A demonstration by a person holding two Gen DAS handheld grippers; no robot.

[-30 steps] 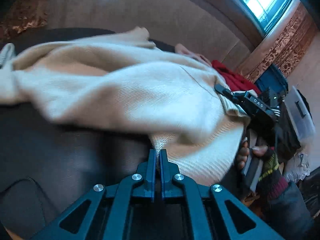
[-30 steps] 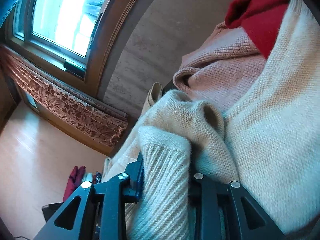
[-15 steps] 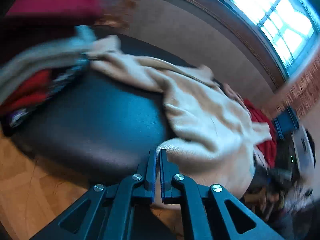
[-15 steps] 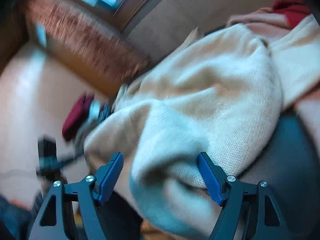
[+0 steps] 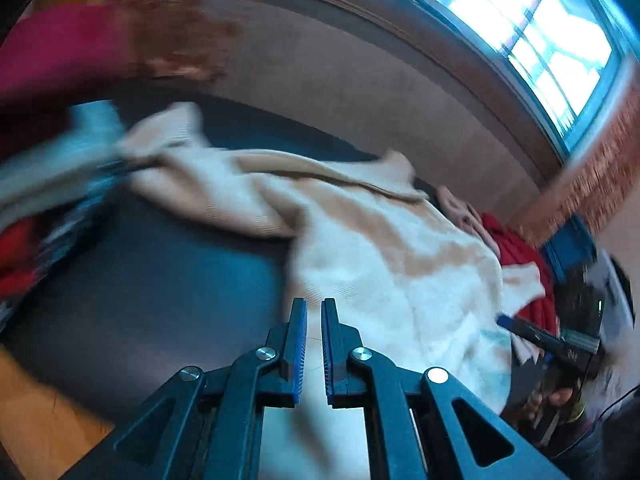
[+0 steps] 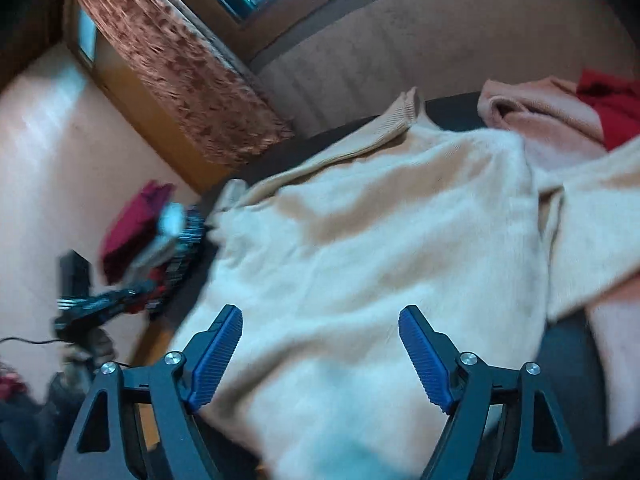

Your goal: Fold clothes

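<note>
A cream knit sweater (image 5: 380, 260) lies spread across the dark sofa seat (image 5: 160, 280), one sleeve reaching left and the hem hanging over the front edge. My left gripper (image 5: 315, 304) sits at the hem's left corner, its jaws parted by a narrow gap with only a loose thread across it and no cloth clamped. In the right wrist view the sweater (image 6: 360, 240) fills the middle. My right gripper (image 6: 320, 314) hovers over its lower part, open wide and holding nothing. Each gripper shows in the other's view, blurred, at the sofa's front edge.
A pink knit (image 6: 540, 120) and a red garment (image 6: 612, 100) lie at the right end of the sofa. A blurred pile of clothes (image 5: 48, 184) sits at the left end. Wooden floor (image 5: 32, 408) runs in front, and a blue case (image 5: 568, 244) stands by the window wall.
The sweater has dropped from being held up and now lies flat on the seat. My right gripper let go and opened wide. My left jaws have parted slightly off the hem.
</note>
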